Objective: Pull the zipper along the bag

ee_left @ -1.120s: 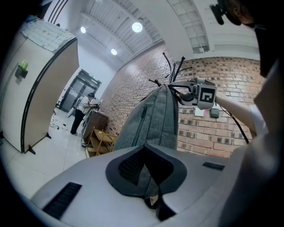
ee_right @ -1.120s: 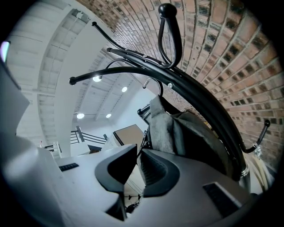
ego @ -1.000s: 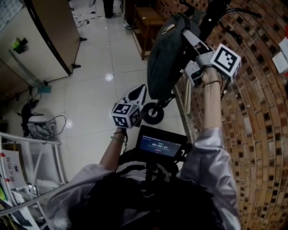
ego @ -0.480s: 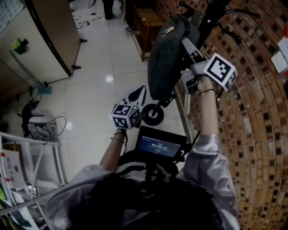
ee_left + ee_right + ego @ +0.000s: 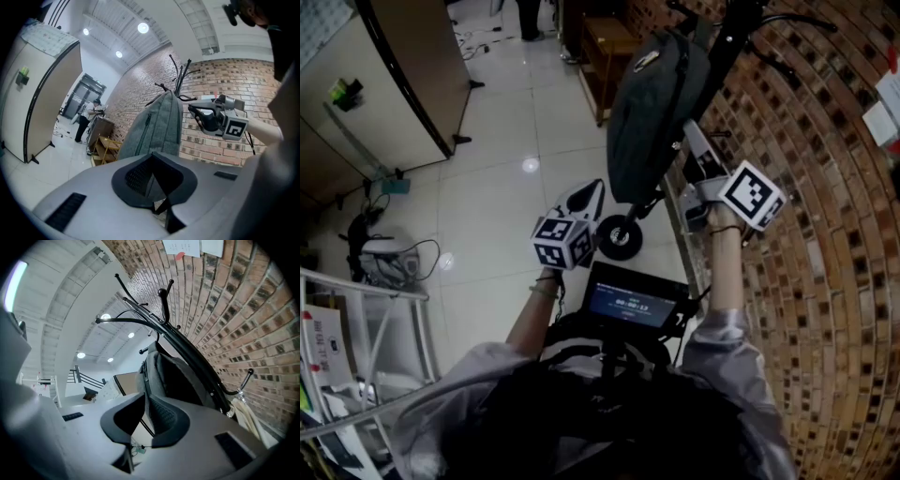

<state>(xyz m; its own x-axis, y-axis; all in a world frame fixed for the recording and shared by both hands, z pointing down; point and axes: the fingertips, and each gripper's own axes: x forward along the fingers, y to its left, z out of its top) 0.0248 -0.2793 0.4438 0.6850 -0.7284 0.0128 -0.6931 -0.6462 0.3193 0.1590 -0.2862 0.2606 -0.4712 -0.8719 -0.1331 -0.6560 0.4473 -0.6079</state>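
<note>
Only the head view is showing the small screen (image 5: 636, 302); only the gripper views are catching the ceiling lights (image 5: 143, 28). We are counting one grey bag (image 5: 652, 112), hanging on one black coat stand (image 5: 187, 350) by the brick wall (image 5: 825, 234), and two grippers. The left gripper (image 5: 152, 176) and right gripper (image 5: 144, 416) are both holding their jaws apart, gripping nothing.

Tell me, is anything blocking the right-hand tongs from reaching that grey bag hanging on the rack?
Nothing visible does. The right tongs stand open and empty, with the grey bag hanging just beyond them. The black rack runs beside the bag, not in front of it.
</note>
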